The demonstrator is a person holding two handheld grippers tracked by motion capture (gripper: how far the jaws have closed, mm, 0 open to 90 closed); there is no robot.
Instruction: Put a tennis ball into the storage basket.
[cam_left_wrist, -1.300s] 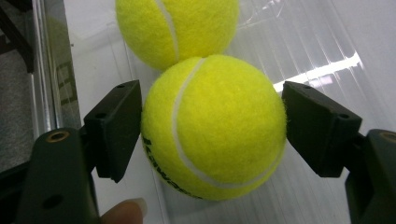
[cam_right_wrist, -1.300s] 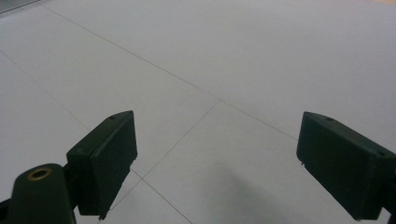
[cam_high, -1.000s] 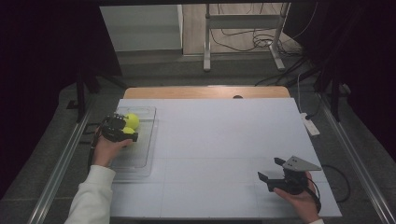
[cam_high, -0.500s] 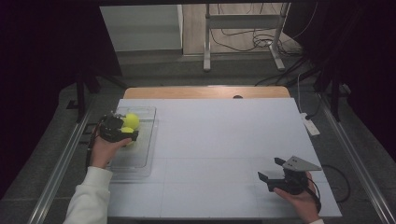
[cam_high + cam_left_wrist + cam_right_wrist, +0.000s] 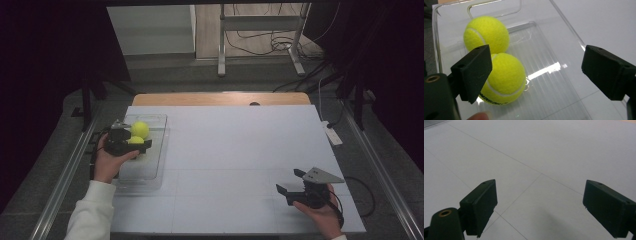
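Note:
Two yellow tennis balls lie side by side in a clear plastic tray (image 5: 150, 165) at the table's left. The far ball (image 5: 140, 129) (image 5: 486, 33) is near the tray's handle end. The near ball (image 5: 134, 140) (image 5: 505, 77) rests on the tray (image 5: 554, 85) floor. My left gripper (image 5: 142, 145) (image 5: 536, 67) hovers just above the near ball. Its jaws have just been opening and stand open, with no pad pressing on the ball, which sits low behind the left jaw. My right gripper (image 5: 289, 181) (image 5: 540, 205) is open over bare table at the front right.
The white table (image 5: 240, 145) has thin seam lines and a wooden strip (image 5: 220, 99) along its far edge. A white power strip (image 5: 332, 134) lies at the right edge. Metal rails run along both sides, with a metal stand and cables on the floor beyond.
The left gripper has risen and drawn back a little, its jaws wider. A second ball now shows in the tray beside it. The right gripper has stayed put.

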